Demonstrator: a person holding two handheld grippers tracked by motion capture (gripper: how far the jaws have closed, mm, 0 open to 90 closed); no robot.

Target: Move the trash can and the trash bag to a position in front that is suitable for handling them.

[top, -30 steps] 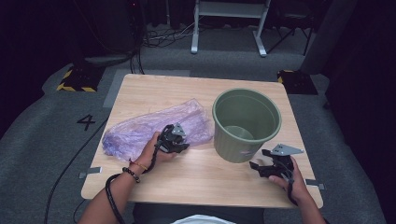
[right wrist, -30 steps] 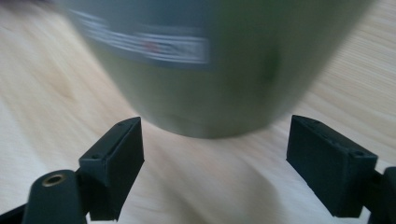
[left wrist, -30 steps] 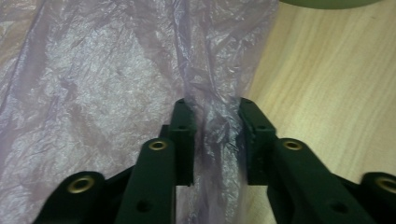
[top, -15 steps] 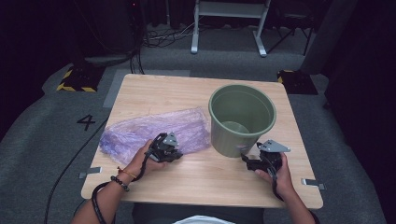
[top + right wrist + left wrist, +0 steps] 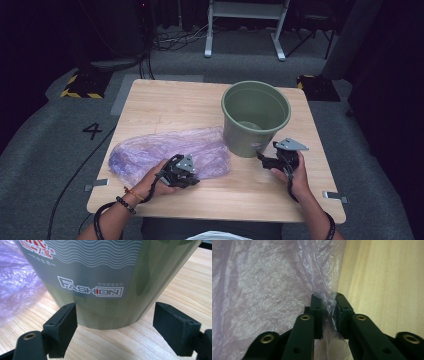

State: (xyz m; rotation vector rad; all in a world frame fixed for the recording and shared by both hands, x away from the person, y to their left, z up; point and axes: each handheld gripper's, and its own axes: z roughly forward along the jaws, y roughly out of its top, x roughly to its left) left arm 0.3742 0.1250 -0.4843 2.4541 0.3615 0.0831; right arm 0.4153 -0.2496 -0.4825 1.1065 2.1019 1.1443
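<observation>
A crumpled purple plastic bag (image 5: 165, 150) lies flat on the wooden table (image 5: 165, 102), left of an upright green bucket (image 5: 255, 117). My left gripper (image 5: 194, 176) lies at the bag's near edge. In the left gripper view it (image 5: 329, 307) is shut on a gathered fold of the bag (image 5: 262, 290), and its jaws have just been opening a little with the film still between them. My right gripper (image 5: 262, 159) sits low at the bucket's near right side. In the right gripper view it (image 5: 117, 325) is open, its jaws straddling the bucket (image 5: 100, 270) at its base.
The bucket carries a grey label with white lettering (image 5: 92, 290). Part of the bag (image 5: 17, 290) lies left of the bucket's base. Bare wood runs along the table's far side and near right corner. Grey floor, cables and a metal stand (image 5: 245, 25) surround the table.
My left gripper has drawn toward the near edge, pulling the bag with it. My right gripper has moved forward and left up to the bucket's base. The bucket sits slightly farther back and left.
</observation>
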